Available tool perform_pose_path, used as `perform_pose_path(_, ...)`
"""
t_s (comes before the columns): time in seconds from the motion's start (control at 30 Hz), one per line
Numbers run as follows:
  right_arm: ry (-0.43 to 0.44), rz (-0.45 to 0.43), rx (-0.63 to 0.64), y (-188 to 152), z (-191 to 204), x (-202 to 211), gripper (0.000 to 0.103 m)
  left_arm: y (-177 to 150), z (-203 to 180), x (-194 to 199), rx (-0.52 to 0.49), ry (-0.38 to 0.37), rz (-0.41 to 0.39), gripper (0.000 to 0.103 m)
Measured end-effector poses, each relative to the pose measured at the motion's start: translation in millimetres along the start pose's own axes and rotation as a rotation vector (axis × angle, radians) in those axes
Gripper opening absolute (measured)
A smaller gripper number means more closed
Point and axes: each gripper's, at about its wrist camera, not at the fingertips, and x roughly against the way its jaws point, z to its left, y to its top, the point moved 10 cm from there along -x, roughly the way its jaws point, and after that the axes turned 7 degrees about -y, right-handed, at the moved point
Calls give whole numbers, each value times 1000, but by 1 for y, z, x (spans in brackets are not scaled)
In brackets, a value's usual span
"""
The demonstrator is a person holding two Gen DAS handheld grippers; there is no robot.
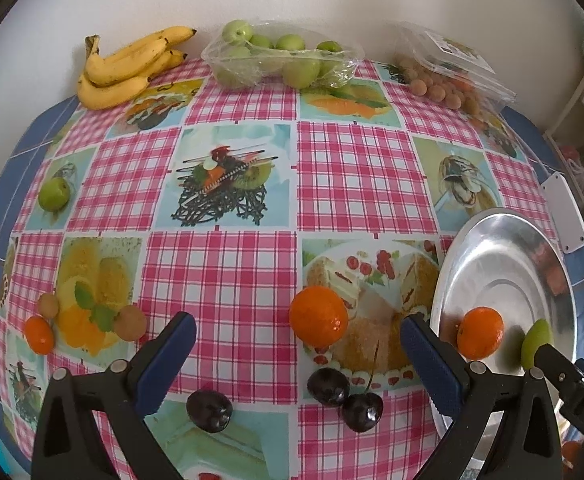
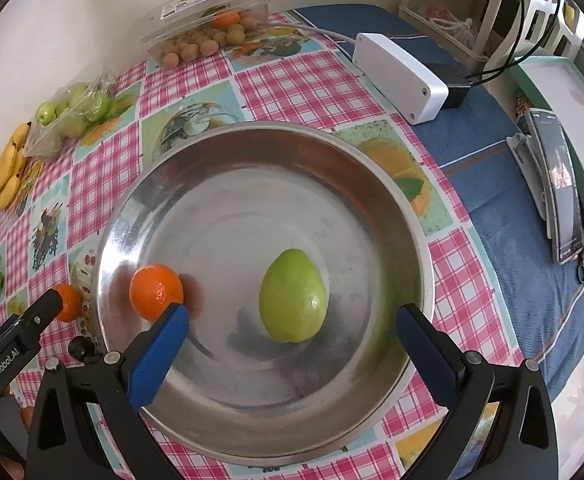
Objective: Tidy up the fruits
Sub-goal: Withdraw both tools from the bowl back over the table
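Observation:
A steel plate (image 2: 252,152) holds a green fruit (image 2: 293,296) and a mandarin (image 2: 156,291). My right gripper (image 2: 292,322) hovers open above the plate, the green fruit lying free between its blue fingers (image 2: 158,356). My left gripper (image 1: 297,340) is open over the tablecloth, a loose mandarin (image 1: 319,316) just beyond its fingers. Dark cherries (image 1: 345,398) and another cherry (image 1: 209,410) lie between the left fingers. The plate (image 1: 503,248) with the mandarin (image 1: 480,332) sits to the right in the left wrist view.
Bananas (image 1: 128,64), a bag of green fruits (image 1: 280,56) and a clear box of small brown fruits (image 1: 447,76) line the far edge by the wall. A green fruit (image 1: 54,194), a mandarin (image 1: 39,334) and brown fruits (image 1: 130,322) lie left. A white box (image 2: 399,76) and a phone (image 2: 559,184) lie right.

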Motion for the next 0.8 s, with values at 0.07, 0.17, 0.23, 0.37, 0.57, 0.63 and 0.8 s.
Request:
perform_pose_path(0.07,9,1,-16,0,0,2,103,-1,5,3,11,-7,0,103)
perform_pose_path(0.17,33,14,-27,-3,3,8,103,-1,14,8,32,-9,-9,103)
perform_pose_path(0.23,33,9,-21,-4,6,11,103,-1,22,13,45,-9,-20,103)
perform_pose_path(0.37,39,-4,0,-4,16,19,103,0,42,25,59,12,-45,103)
perform_pose_path(0.57,26,-16,42,-9,34,26,103,-2,69,37,84,13,-60,103)
perform_pose_path(0.63,27,-14,51,-10,40,27,103,-4,76,38,103,-4,-51,103)
perform_pose_path(0.8,25,-20,82,-14,60,29,103,-9,91,43,136,-5,-52,103)
